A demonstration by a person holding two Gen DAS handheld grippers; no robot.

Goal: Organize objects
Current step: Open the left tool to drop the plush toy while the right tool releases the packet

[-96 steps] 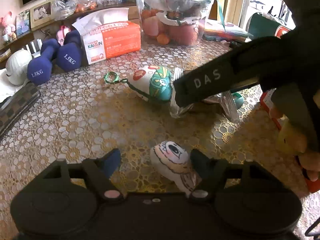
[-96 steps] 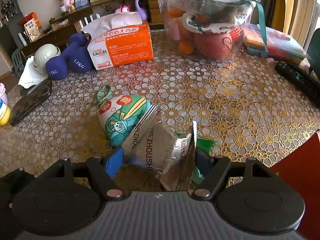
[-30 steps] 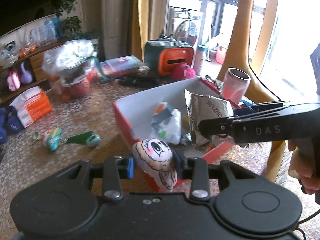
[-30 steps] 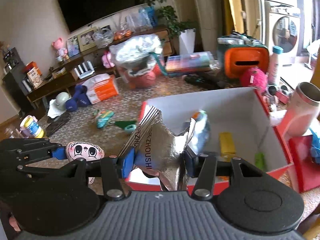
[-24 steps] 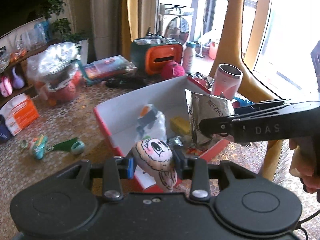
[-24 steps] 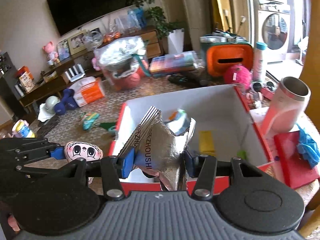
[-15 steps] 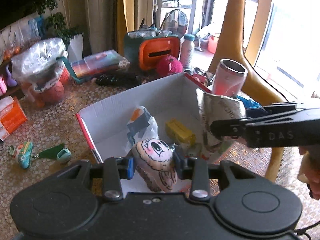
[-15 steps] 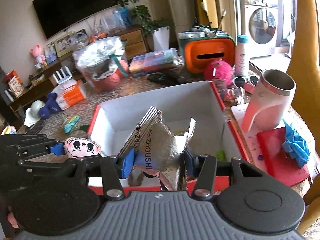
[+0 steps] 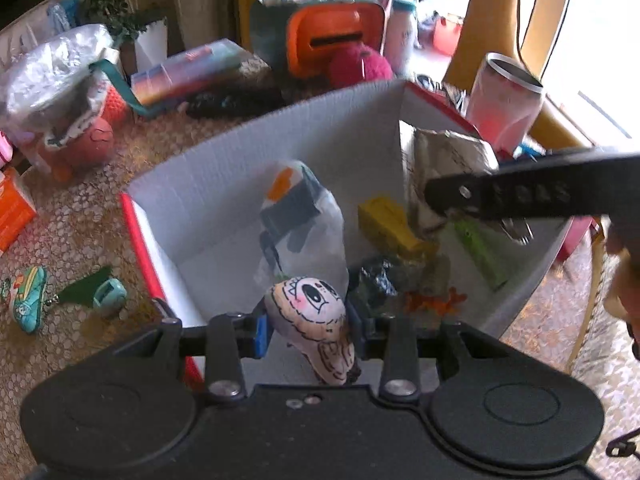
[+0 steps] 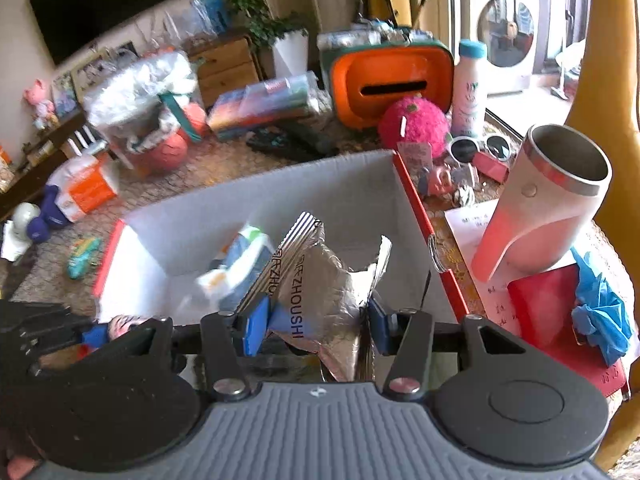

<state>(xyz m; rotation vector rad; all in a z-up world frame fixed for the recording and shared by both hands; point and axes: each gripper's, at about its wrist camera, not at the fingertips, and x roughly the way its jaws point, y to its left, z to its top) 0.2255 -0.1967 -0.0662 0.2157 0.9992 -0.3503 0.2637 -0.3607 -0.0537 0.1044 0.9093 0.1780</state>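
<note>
My left gripper (image 9: 309, 326) is shut on a small plush face toy (image 9: 310, 330), held over the near edge of a red-rimmed box with grey inner walls (image 9: 304, 136). My right gripper (image 10: 316, 322) is shut on a crumpled silver foil packet (image 10: 320, 300), also above the box (image 10: 352, 188). In the left wrist view the right gripper's dark finger (image 9: 520, 194) crosses from the right with the foil packet (image 9: 436, 172) over the box's right part. The box holds a white pouch (image 9: 300, 216), a yellow block (image 9: 386, 224), a green piece (image 9: 480, 254) and dark wrappers.
A metal tumbler (image 10: 548, 208) stands right of the box on papers, beside a red notebook (image 10: 556, 312) and blue cloth. Behind are an orange case (image 10: 388, 80), a pink ball (image 10: 414, 126) and sunglasses. A teal keychain toy (image 9: 28, 300) lies on the lace tablecloth at left.
Both grippers moved forward and down over the box, still holding their objects. The box now fills the middle of both views and the table's left part has slid away.
</note>
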